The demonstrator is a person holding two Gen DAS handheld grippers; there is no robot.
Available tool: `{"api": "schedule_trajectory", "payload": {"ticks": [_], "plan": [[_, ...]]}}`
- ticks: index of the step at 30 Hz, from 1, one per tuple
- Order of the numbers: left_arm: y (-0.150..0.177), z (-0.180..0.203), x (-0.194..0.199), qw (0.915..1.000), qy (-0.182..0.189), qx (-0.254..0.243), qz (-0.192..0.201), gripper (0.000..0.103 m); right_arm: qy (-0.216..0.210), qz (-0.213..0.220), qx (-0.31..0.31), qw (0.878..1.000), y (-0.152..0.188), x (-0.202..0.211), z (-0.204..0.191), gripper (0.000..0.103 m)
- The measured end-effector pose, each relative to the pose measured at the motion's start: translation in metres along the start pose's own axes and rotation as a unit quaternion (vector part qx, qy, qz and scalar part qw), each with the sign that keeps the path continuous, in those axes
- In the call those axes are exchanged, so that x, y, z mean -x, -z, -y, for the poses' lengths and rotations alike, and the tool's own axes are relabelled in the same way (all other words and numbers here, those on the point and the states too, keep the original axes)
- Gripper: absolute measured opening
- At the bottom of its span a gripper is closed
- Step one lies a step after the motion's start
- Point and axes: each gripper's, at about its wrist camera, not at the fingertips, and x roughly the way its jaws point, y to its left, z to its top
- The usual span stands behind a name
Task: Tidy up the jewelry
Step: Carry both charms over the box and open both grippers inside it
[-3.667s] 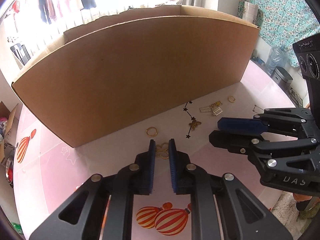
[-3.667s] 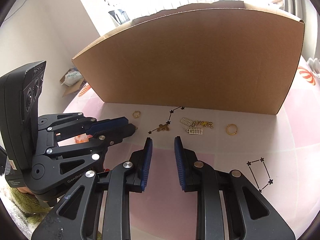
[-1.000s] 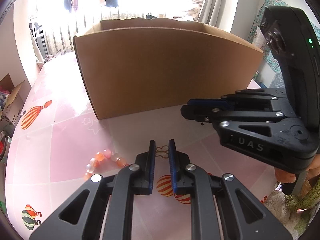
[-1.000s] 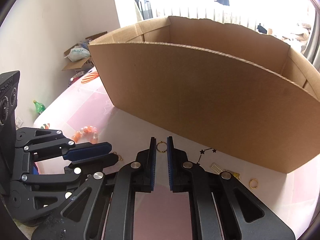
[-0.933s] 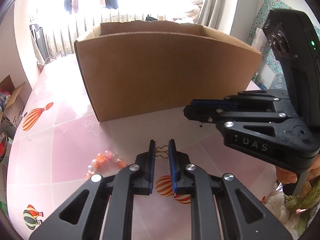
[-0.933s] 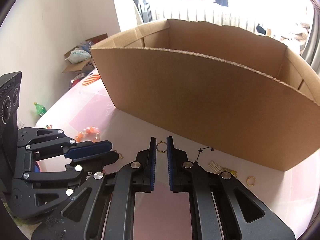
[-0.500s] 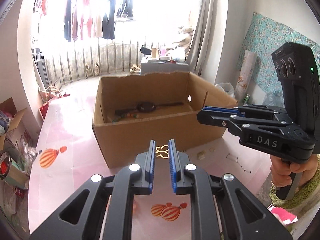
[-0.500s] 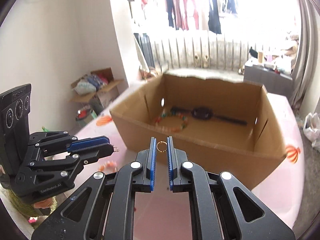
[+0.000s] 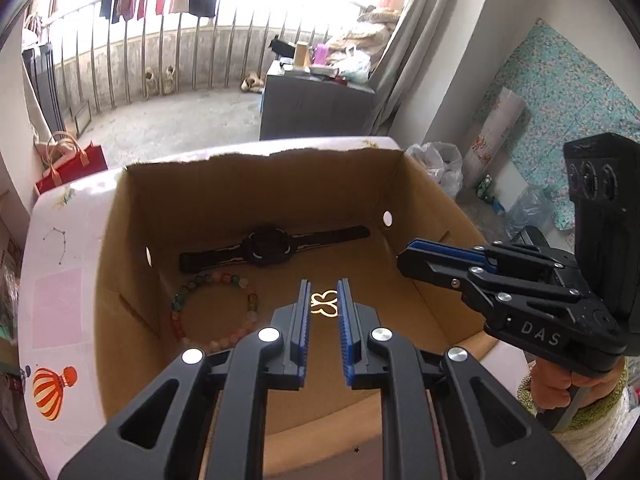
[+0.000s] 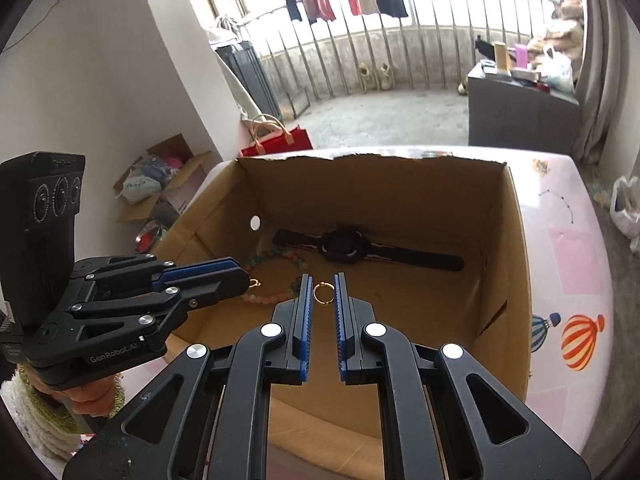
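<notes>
My left gripper (image 9: 323,305) is shut on a gold butterfly charm (image 9: 325,304) and holds it above the open cardboard box (image 9: 256,160). My right gripper (image 10: 323,294) is shut on a small gold ring (image 10: 323,293), also above the box (image 10: 516,240). Inside the box lie a black watch (image 9: 269,246) and a coloured bead bracelet (image 9: 208,312); both also show in the right wrist view, the watch (image 10: 344,247) and the bracelet (image 10: 276,260). The right gripper shows in the left wrist view (image 9: 408,258), and the left gripper in the right wrist view (image 10: 244,278).
The box stands on a pink table (image 9: 56,304) with balloon prints (image 10: 580,340). A balcony railing, hanging clothes and a grey cabinet (image 10: 520,116) lie beyond. Open cartons (image 10: 160,184) and a red bag (image 10: 280,140) sit on the floor.
Both grippers have risen from the table with their pieces and moved forward over the box, so its inside now shows from above.
</notes>
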Motion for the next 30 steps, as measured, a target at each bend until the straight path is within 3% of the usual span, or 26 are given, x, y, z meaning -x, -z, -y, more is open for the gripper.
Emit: {"api": "schedule_trajectory", "payload": {"ticks": [10, 16, 25, 30], "plan": [[-0.024, -0.013, -0.035, 0.9970, 0.009, 0.053, -0.055, 0.013, -0.002, -0.025, -0.004, 1.000, -0.011, -0.011, 0.017, 0.012], [-0.023, -0.014, -0.033, 0.9971, 0.007, 0.054, -0.053, 0.021, 0.004, -0.011, -0.012, 1.000, -0.014, -0.004, 0.023, 0.017], [-0.018, -0.016, -0.009, 0.9986, 0.002, 0.051, -0.014, 0.023, 0.008, 0.044, -0.022, 0.999, -0.010, 0.035, 0.026, 0.018], [0.001, -0.018, 0.031, 0.9987, -0.006, 0.039, 0.032, 0.037, -0.004, 0.088, -0.040, 0.995, 0.006, 0.073, 0.027, 0.026]]}}
